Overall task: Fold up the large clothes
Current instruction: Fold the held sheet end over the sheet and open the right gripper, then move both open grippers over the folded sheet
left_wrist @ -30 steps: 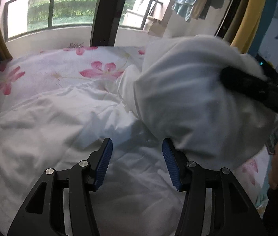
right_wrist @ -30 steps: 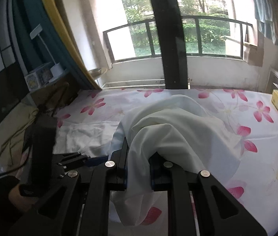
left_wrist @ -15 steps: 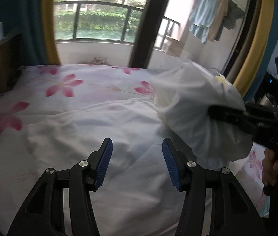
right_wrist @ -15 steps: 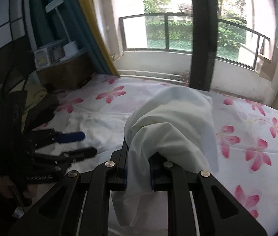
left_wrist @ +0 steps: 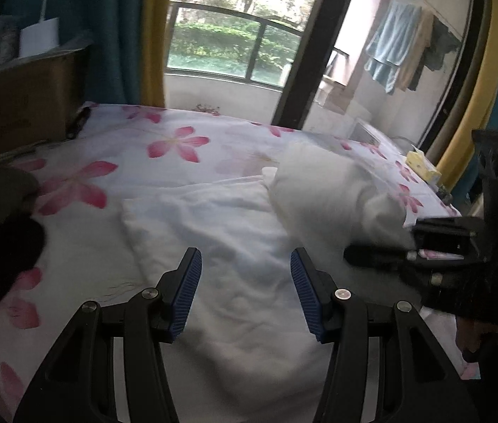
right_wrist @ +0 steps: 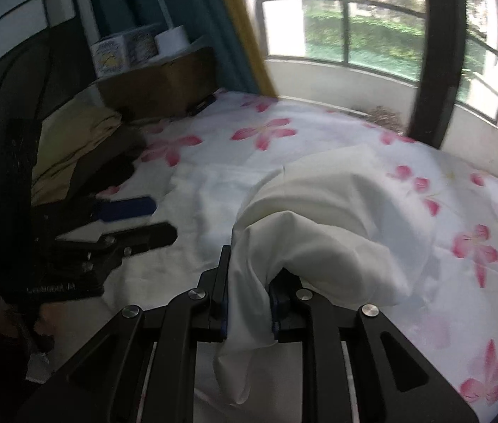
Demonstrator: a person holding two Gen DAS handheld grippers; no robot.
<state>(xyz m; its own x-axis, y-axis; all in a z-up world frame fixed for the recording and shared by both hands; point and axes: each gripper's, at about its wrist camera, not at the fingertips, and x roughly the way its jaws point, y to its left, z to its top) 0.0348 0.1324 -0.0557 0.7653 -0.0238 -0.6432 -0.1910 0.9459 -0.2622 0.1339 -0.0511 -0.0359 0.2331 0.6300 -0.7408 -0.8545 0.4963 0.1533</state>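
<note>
Left claw spread apart, nothing between its 2 blue pads, hovering over the flat part of the white garment; right claw clamped on a bunched fold of that same garment, cloth draped over and hanging below the pinch; rest of the garment spread on the bed with its pink-flowered sheet; lifted bundle seen from the left wrist at the right, just beside the right claw's dark body; yellow tissue box near the bed's far right edge; cardboard box at the bed's left, by the blue curtain; dark and yellowish clothes heaped beside it.
</note>
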